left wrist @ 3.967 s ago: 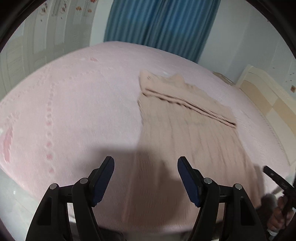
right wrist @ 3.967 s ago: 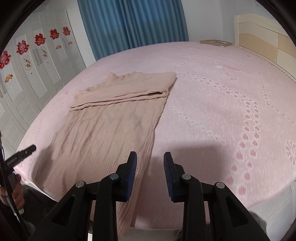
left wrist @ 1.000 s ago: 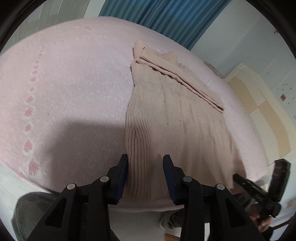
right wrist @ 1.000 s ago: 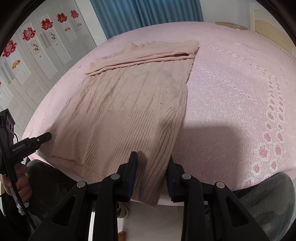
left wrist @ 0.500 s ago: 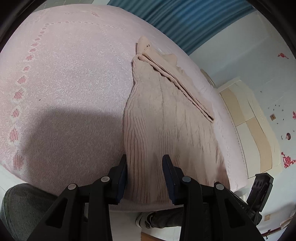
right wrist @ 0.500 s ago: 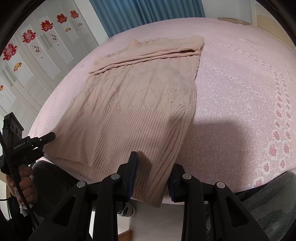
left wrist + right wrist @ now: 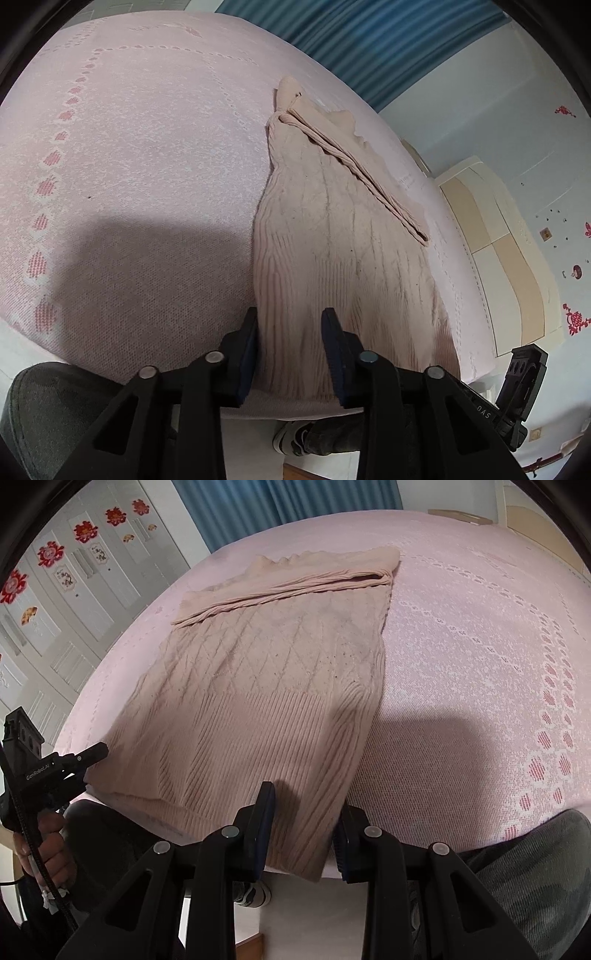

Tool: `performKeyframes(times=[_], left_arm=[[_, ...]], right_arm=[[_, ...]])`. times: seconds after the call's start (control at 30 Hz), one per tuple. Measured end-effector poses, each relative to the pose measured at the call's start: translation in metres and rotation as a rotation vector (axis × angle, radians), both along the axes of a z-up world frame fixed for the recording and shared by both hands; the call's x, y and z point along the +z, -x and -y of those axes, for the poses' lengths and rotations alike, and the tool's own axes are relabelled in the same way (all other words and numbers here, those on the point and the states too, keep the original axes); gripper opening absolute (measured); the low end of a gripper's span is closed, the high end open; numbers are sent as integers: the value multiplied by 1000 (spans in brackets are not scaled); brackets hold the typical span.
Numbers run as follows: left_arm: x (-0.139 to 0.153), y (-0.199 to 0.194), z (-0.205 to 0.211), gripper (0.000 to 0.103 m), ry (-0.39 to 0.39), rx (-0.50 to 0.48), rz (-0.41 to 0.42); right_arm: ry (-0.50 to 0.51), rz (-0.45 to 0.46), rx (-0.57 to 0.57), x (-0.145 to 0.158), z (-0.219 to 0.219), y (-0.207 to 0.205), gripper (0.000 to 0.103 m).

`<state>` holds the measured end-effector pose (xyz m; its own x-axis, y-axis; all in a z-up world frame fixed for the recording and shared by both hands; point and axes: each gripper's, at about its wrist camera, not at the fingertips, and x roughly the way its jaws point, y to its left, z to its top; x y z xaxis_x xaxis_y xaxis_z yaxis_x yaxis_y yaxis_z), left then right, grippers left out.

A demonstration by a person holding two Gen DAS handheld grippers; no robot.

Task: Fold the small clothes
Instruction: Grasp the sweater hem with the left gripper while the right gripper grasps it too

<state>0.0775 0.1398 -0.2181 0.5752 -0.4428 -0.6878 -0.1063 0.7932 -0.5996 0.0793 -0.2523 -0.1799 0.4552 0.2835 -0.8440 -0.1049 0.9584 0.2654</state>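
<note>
One beige ribbed sweater (image 7: 266,686) lies flat, sleeves folded across.

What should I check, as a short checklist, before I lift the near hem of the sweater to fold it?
1. Left tool on the hem corner: ok; its jaws are closing, with the beige knit sweater between them.
2. Right tool on the other corner: ok; hem fabric sits between its pads.
3. Firm grip on both sides: cannot tell.
4. Sleeves already folded across the top: ok.
5. Body flat on the pink bedspread: ok, only slight ripples.
6. Hem fully on the bed: not ok; it hangs over the near edge.
</note>
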Motion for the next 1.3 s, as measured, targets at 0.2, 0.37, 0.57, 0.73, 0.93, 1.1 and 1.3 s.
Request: performKeyframes(times=[0.2,0.37,0.57,0.73,0.93,1.1,1.3], left_arm=[[0,3,-4,9,-14,15,-4],[10,9,-10,8,-7,32,36],[21,8,-22,7,52,62,68],[54,-4,-19,7,53,85,113],[98,-33,-7,7,6,119,159],[122,-84,1,7,-27,158,188],[126,-154,6,7,-83,192,185]], right_arm=[[18,3,-14,3,-2,2,10],[-56,67,-55,22,10,8,5],[-189,114,-89,51,24,6,5],[-262,141,-109,75,30,-1,5],[-325,182,-122,105,42,-29,5],[-416,204,-179,112,56,-80,5],[-525,156,-230,104,66,-159,5]])
